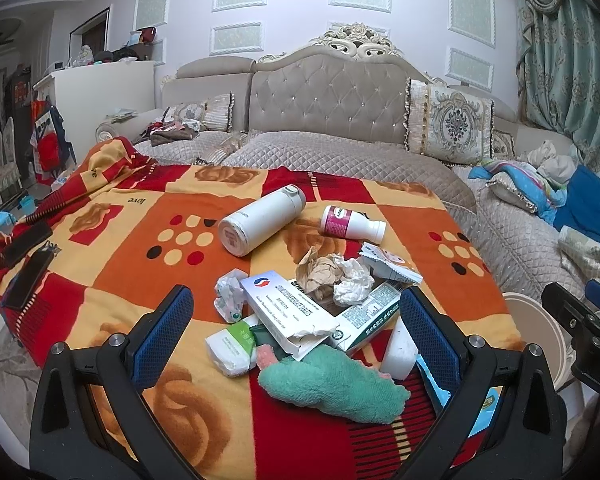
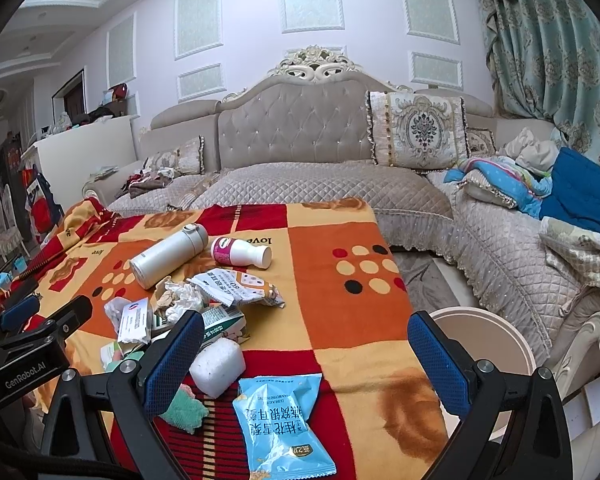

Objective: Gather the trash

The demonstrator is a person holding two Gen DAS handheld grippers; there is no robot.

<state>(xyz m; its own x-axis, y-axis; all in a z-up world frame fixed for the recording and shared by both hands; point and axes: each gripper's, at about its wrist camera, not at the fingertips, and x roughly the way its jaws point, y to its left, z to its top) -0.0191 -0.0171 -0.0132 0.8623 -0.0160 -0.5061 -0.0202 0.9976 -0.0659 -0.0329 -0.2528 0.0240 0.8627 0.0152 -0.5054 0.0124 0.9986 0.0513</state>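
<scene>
A heap of trash lies on the patterned blanket (image 1: 140, 248): a torn white medicine box (image 1: 288, 316), crumpled paper (image 1: 332, 276), a green cloth (image 1: 332, 388) and a white foam block (image 1: 398, 344). My left gripper (image 1: 298, 324) hangs open just above this heap, holding nothing. My right gripper (image 2: 306, 360) is open too, over a blue snack packet (image 2: 280, 424) with the foam block (image 2: 218, 366) by its left finger. A white thermos (image 2: 168, 256) and a pink-label bottle (image 2: 240, 254) lie farther back. A round beige bin (image 2: 484, 344) stands right of the blanket.
A grey tufted sofa (image 1: 332, 96) with an ornate cushion (image 1: 448, 120) runs behind. Bedding and a blue cushion (image 2: 580, 188) pile up at the right. Two dark phones (image 1: 28, 272) lie on the blanket's left edge. A white cabinet (image 1: 104, 84) stands far left.
</scene>
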